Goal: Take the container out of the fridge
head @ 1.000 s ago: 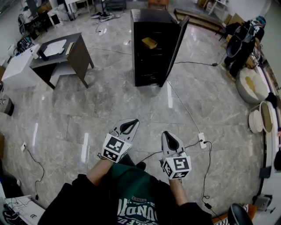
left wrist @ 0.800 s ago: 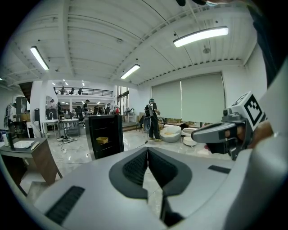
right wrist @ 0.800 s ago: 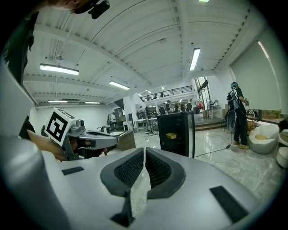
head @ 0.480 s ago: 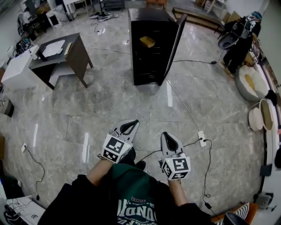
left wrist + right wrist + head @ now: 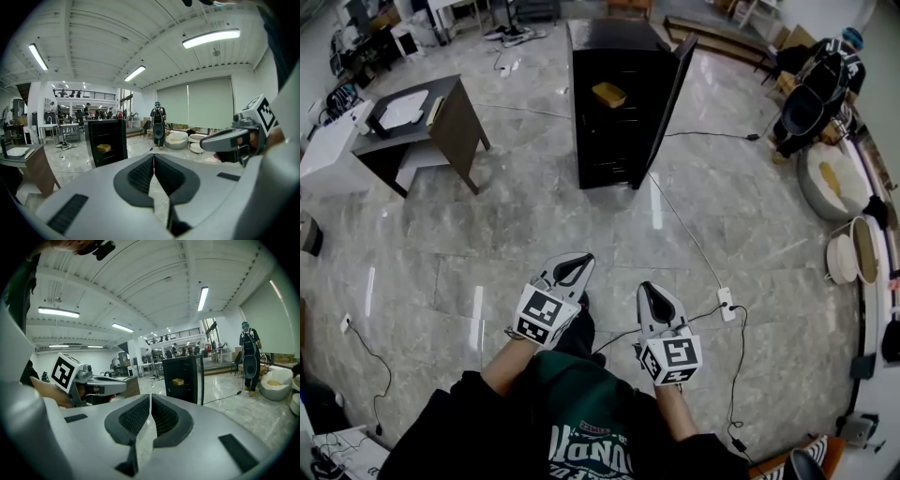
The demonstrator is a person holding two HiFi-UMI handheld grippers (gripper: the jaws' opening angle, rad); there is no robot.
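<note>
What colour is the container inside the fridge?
Yellow. The container shows best in the head view, inside the black fridge.

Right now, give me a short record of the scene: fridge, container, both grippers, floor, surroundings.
fridge: black, door open
container: yellow, on a shelf inside the fridge
left gripper: fingers shut, empty, well short of the fridge
right gripper: fingers shut, empty, well short of the fridge
floor: cable runs from the fridge to a power strip
desk: left of the fridge
person: standing at far right
</note>
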